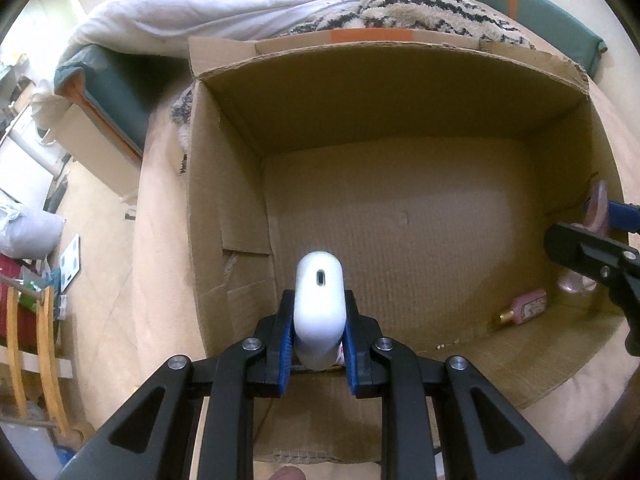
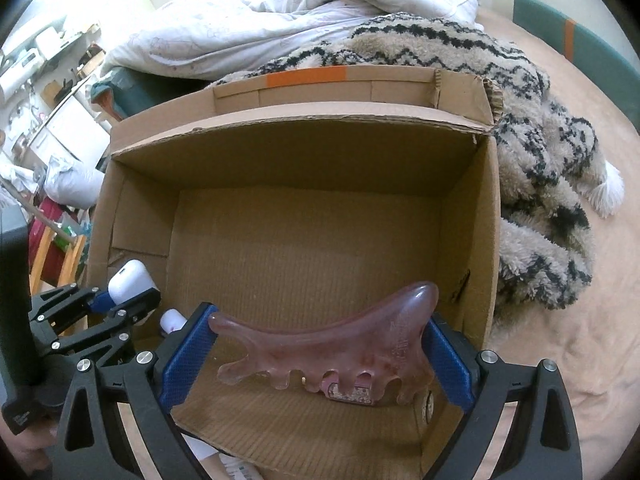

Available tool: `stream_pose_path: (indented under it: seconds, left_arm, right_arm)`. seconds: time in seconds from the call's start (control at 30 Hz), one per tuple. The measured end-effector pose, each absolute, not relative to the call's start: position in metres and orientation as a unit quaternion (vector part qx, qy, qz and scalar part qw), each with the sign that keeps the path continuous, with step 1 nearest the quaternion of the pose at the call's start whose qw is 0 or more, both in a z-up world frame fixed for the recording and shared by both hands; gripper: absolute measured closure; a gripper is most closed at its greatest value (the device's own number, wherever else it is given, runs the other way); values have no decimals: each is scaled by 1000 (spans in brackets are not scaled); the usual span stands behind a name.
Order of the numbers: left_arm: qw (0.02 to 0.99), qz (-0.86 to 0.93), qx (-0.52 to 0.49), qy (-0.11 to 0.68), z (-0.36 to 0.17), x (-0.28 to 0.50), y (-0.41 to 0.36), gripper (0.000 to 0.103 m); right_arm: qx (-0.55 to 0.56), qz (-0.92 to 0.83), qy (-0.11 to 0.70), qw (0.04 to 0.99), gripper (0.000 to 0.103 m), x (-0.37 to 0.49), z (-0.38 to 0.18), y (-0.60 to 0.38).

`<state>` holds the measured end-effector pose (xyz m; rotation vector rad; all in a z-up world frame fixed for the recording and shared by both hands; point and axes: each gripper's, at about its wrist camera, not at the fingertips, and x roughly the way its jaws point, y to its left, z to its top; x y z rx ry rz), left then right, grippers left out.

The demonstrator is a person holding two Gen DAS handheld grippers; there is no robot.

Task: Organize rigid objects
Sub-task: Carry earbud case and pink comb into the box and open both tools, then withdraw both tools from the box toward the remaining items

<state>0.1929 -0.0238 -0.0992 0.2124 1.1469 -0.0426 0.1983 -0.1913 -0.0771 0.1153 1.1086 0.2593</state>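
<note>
Your left gripper [image 1: 319, 330] is clamped on a white earbud case [image 1: 319, 300] over the cardboard box [image 1: 392, 92] on the bed. Your right gripper [image 2: 320, 356] grips a pink scraping comb [image 2: 332, 344] above the box, where a small pink bottle [image 1: 526, 307] lies.

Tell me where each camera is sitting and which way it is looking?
Left wrist view: sits on the left gripper, looking down into the cardboard box; its fingers pinch a white case; the right gripper pokes in at the right edge.
Right wrist view: sits on the right gripper, looking down into the same box; its fingers hold a pink comb-shaped tool; the left gripper shows at the left.
Shared: the box, white case, pink tool, a small pink bottle, the striped blanket.
</note>
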Motion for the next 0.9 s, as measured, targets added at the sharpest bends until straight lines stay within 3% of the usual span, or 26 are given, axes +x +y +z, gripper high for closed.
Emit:
stream_pose_path:
  seconds: [0.17, 0.23, 0.3, 0.4, 0.9]
  left_arm:
    - [836, -15, 107, 538, -99, 192, -25, 73]
    - [838, -25, 105, 535, -96, 192, -27, 48]
    - [838, -45, 97, 535, -93, 189, -32, 34]
    - [844, -46, 106, 524, -89, 186, -38, 24]
    - [868, -25, 59, 492, -51, 179, -21, 22]
  right_arm:
    - [43, 128, 523, 842, 0, 198, -79, -187]
    - [44, 135, 519, 843, 0, 197, -78, -185]
    - [49, 135, 507, 850, 0, 196, -75, -186]
    - [67, 144, 486, 859, 0, 195, -65, -189]
    - [74, 137, 457, 876, 0, 186, -46, -194]
